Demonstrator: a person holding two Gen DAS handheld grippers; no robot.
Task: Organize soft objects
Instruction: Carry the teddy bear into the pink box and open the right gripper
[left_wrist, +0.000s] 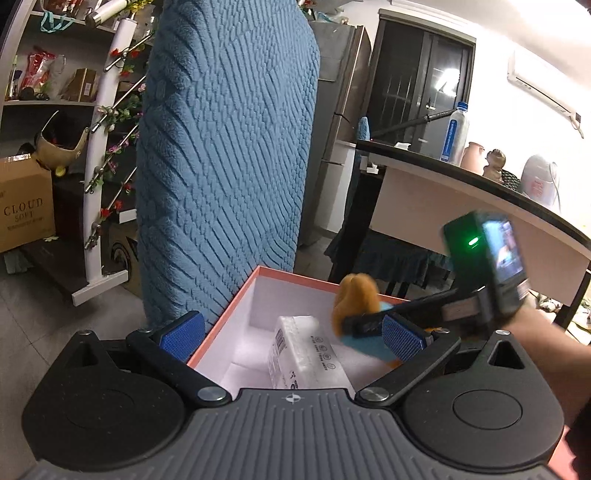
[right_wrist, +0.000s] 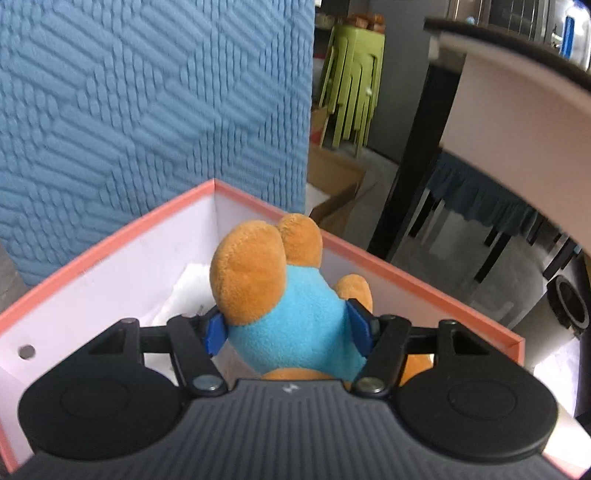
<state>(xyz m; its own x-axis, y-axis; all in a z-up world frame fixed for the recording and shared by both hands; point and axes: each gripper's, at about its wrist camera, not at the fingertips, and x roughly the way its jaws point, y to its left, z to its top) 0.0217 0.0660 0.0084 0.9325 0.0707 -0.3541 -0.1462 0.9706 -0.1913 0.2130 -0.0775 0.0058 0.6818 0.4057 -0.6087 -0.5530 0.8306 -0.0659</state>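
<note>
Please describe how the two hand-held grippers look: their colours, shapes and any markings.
Both hand-held grippers, left and right, look alike: a grey ribbed body with a small white mark, two black round discs, black linkage arms with silver bolts, and blue textured finger pads. The right one carries a black camera block with a green light.

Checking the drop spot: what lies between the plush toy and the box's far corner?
In the right wrist view, only bare white box wall and a crumpled white pack low beside the plush toy, which the right hand-held gripper grips.
</note>
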